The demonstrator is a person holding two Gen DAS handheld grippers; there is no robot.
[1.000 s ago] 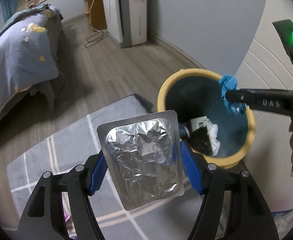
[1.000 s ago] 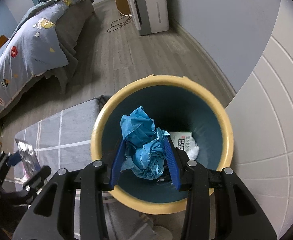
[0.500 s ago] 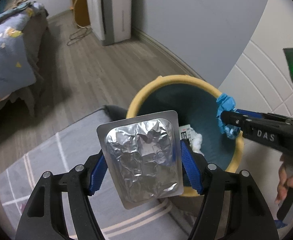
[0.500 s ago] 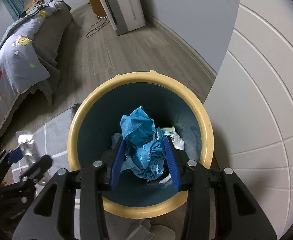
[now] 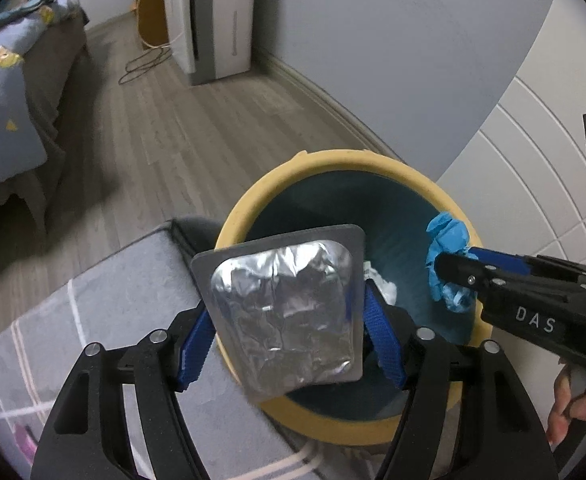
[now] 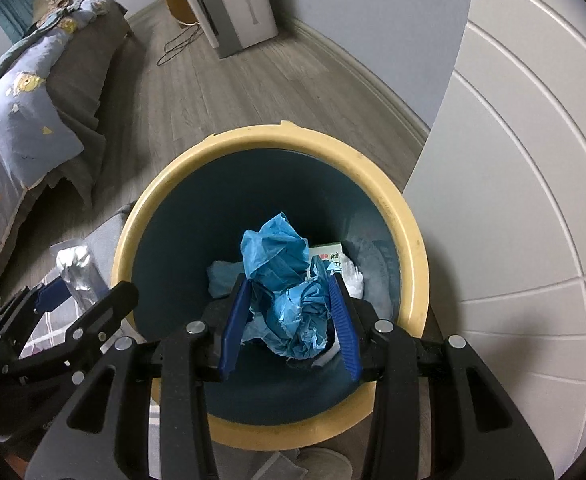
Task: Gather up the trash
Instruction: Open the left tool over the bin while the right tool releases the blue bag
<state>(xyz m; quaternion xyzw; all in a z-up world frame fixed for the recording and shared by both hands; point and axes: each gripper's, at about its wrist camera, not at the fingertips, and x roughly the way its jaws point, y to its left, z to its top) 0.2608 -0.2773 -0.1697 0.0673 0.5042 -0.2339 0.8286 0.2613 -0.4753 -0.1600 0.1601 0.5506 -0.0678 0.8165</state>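
Right gripper [image 6: 289,320] pinches a crumpled blue wad [image 6: 283,276], probably tissue or thin plastic, directly above the yellow-rimmed bin [image 6: 409,216]; I judge it light, soft and squashy, so any bite holds. My left gripper [image 5: 287,332] clamps a foil blister pack [image 5: 285,312] by its side edges, over the bin's near rim. It looks stiff but thin and slick; edge grips could slip.
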